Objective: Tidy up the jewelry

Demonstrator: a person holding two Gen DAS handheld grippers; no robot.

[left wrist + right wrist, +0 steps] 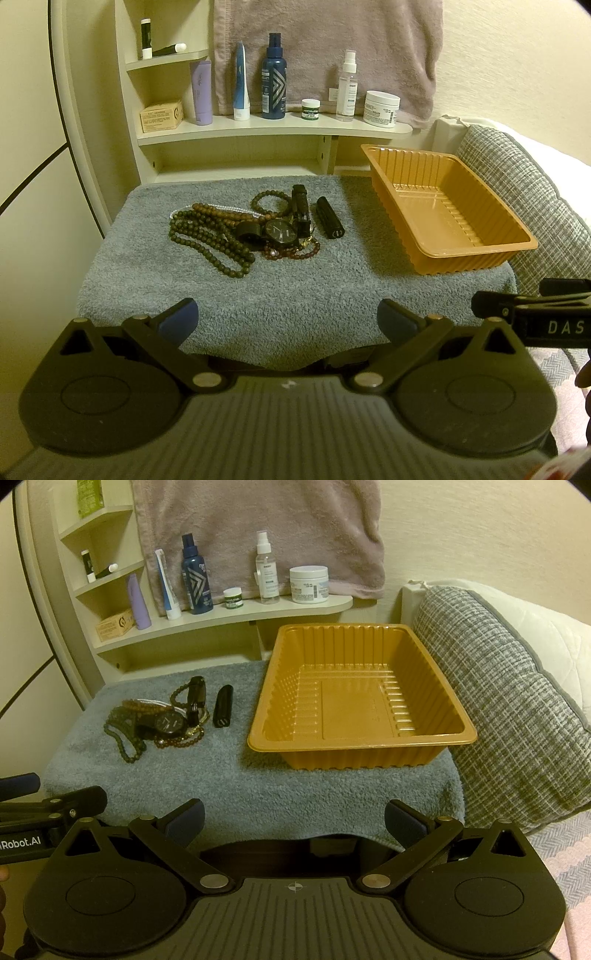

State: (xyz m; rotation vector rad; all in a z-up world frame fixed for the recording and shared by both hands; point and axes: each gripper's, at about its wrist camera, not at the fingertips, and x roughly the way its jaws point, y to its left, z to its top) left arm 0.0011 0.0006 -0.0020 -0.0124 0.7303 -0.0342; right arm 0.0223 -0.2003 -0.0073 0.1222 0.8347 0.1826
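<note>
Jewelry pile (pixel 255 229) (bead strands, black watch (pixel 279 232)) is lying on the grey towel (pixel 295 295), with the orange tray (pixel 476 236) sitting at its 3 o'clock, apart. Left gripper (pixel 288 317) and right gripper (pixel 293 818) are both hovering at the towel's 6 o'clock edge, fingers spread wide, gripping nothing.

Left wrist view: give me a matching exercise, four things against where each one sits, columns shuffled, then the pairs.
Things:
1. Tray
2. Watch
3. Blue bottle
4. Black tube

Places:
A. On the shelf, in front of the hanging towel
B. In the bead pile, mid-mat
C. On the mat, alone between pile and tray
D. At the mat's right edge, nothing in it

Pairs: 1-D, 2-B, 3-A, 4-C
</note>
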